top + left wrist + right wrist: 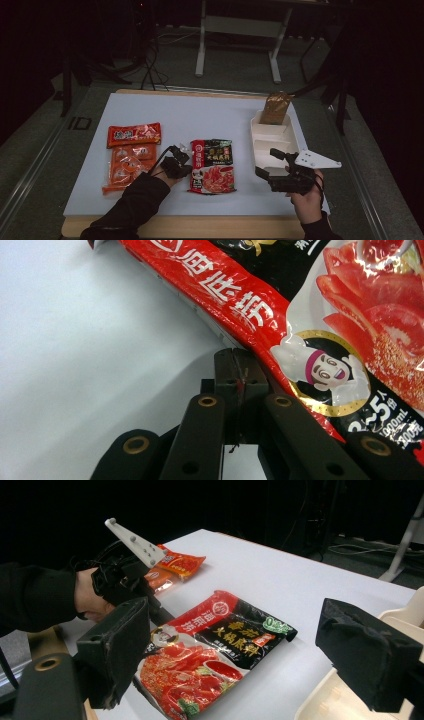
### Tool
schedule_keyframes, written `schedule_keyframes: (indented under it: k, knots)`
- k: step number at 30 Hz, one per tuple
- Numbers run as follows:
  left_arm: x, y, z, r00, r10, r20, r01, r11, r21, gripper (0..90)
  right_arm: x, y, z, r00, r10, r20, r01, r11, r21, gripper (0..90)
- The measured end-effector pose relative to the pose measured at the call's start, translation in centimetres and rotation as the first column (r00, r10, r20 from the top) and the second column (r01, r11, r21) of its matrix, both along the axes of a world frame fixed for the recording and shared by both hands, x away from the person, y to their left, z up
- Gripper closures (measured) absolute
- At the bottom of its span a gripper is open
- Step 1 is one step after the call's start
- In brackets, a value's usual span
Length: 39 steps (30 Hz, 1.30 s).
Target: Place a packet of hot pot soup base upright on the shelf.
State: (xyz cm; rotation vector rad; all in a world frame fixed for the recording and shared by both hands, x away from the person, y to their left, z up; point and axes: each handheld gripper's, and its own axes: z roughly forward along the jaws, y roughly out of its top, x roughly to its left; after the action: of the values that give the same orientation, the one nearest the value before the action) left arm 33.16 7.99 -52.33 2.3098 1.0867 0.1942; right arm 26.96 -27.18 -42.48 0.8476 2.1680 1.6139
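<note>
A red and black soup-base packet (214, 165) lies flat in the middle of the white table. My left gripper (186, 162) is shut, and its tips (239, 356) rest against the packet's (325, 315) left edge. I cannot tell whether that edge is pinched between them. My right gripper (270, 163) is open and hovers over the near end of a white compartment tray (272, 135). Nothing sits between its wide-set jaws (245, 655). In the right gripper view the packet (215, 655) lies ahead, with the left gripper (160, 614) at its far side.
Orange snack packets (134, 135) lie left of the left hand, also seen as orange snack packets (177, 562) beyond it. A brown pouch (275, 107) stands in the tray's far end. The table's wooden front edge (200, 226) runs near the person's sleeves.
</note>
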Motion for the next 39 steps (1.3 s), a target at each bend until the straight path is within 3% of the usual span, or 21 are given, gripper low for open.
schedule_keyframes:
  k: [6, 11, 15, 20, 30, 32, 36, 39]
  knots:
    - [0.4, 0.0, -0.1, 1.0, -0.002, -0.002, 0.002, 1.0, -0.003, 90.0, 0.0, 0.0, 0.0, 1.0, 0.0, 0.0, 0.0, 1.0, -0.004, 14.1]
    - [0.5, 0.6, 0.7, 0.999, 0.03, 0.035, -0.03, 0.9996, 0.003, 90.0, 0.0, -0.1, 0.0, 1.0, -0.002, 0.0, 0.002, 1.0, -0.002, 14.1]
    - [0.5, 1.4, 1.7, 0.9947, 0.064, 0.08, -0.06, 0.9969, -0.051, 89.9, 0.0, -0.1, 0.0, 1.0, 0.004, -0.003, -0.004, 1.0, 0.003, 14.1]
    - [1.1, 2.2, 2.7, 0.9914, 0.088, 0.097, -0.075, 0.9888, -0.129, 87.3, 0.0, 0.1, -0.1, 1.0, 0.007, 0.0, -0.007, 1.0, 0.001, 14.1]
    - [2.4, 1.6, 3.6, 0.9904, 0.081, 0.112, -0.063, 0.9858, -0.156, 72.0, 0.0, 0.3, -0.3, 0.9999, 0.012, 0.01, -0.011, 1.0, -0.02, 14.1]
    - [2.7, 1.3, 3.6, 0.99, 0.082, 0.115, -0.064, 0.9857, -0.156, 62.3, 0.0, 0.3, -0.3, 0.9999, 0.015, 0.007, -0.015, 1.0, -0.017, 14.1]
    - [3.4, 0.9, 3.5, 0.9876, 0.091, 0.128, -0.072, 0.9858, -0.152, 53.7, 0.0, 0.4, -0.3, 0.9998, 0.017, 0.007, -0.017, 1.0, -0.02, 14.1]
    - [4.2, 0.9, 3.2, 0.9865, 0.105, 0.126, -0.086, 0.9857, -0.145, 53.8, 0.0, 0.4, -0.3, 0.9998, 0.021, 0.006, -0.021, 1.0, -0.021, 14.1]
